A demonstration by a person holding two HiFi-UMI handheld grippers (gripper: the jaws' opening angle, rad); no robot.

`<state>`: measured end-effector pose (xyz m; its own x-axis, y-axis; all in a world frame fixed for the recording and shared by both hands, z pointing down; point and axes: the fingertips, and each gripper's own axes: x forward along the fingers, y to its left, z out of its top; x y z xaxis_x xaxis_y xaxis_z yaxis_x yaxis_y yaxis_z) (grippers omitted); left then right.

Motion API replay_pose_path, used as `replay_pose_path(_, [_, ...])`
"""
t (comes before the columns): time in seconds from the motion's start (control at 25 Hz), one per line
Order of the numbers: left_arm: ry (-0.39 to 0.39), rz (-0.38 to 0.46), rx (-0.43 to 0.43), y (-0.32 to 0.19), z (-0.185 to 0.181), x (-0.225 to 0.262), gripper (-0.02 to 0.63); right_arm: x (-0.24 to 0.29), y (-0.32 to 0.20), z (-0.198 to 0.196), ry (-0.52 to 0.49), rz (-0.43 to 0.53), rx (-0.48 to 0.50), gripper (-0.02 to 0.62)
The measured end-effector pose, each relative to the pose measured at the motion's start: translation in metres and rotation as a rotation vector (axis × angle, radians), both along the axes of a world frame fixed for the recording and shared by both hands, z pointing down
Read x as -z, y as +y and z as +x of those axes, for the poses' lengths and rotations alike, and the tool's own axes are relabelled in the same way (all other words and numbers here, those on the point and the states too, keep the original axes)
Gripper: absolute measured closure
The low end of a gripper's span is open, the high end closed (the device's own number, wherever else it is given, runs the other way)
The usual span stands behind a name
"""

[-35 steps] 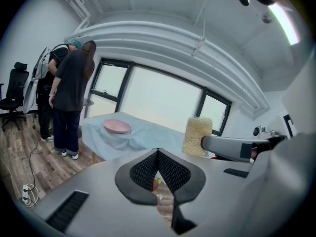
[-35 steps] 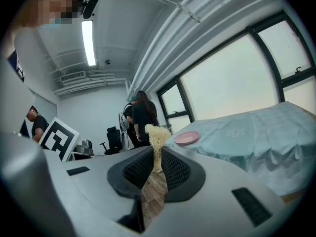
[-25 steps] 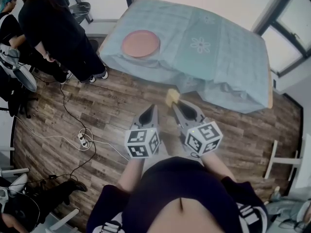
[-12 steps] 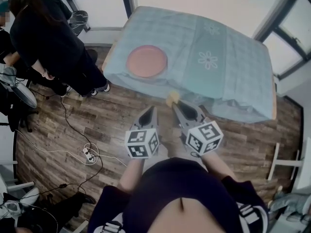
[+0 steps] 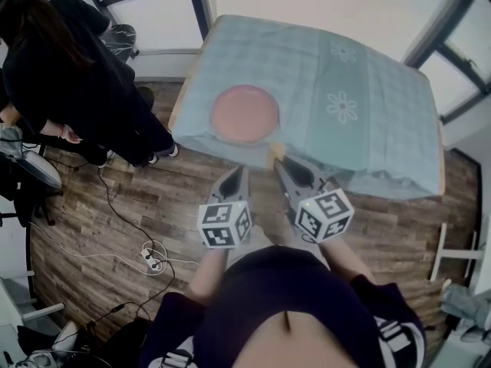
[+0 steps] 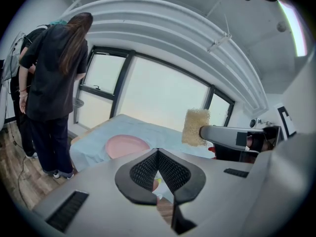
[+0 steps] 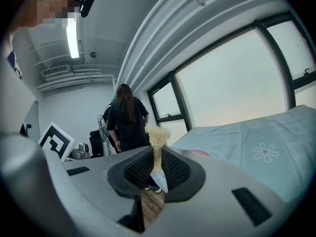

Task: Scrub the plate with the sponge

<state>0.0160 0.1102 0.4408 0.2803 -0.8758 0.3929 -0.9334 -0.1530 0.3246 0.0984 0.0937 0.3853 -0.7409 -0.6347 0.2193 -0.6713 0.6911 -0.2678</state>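
Now nearer than a second ago, round pink plate [image 5: 244,113] on light-blue clothed table [image 5: 383,129], right gripper [image 5: 281,162] clamped on coarse yellow sponge [image 5: 274,153] by the table edge, left gripper [image 5: 235,176] jaws together, empty.

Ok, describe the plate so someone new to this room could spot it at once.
Find the big table under a pale blue cloth by the windows. The plate lies flat near its near-left corner, beside the standing person in black. It is round and plain pink, the only dish there; the cloth's other marks are white flower prints.
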Motion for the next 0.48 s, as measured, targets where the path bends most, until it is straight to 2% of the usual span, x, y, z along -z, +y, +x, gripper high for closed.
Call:
replay_pose_path(0.24, [-0.007,-0.001,-0.005,-0.025,-0.032,-0.010,0.603,-0.015,-0.025,-0.025,0.019,-0.012,-0.030,0.540])
replay_pose_path(0.48, [-0.001,-0.028,0.003,-0.040,-0.045,-0.024,0.603,-0.023,-0.044,-0.031,0.070,-0.014,-0.037,0.540])
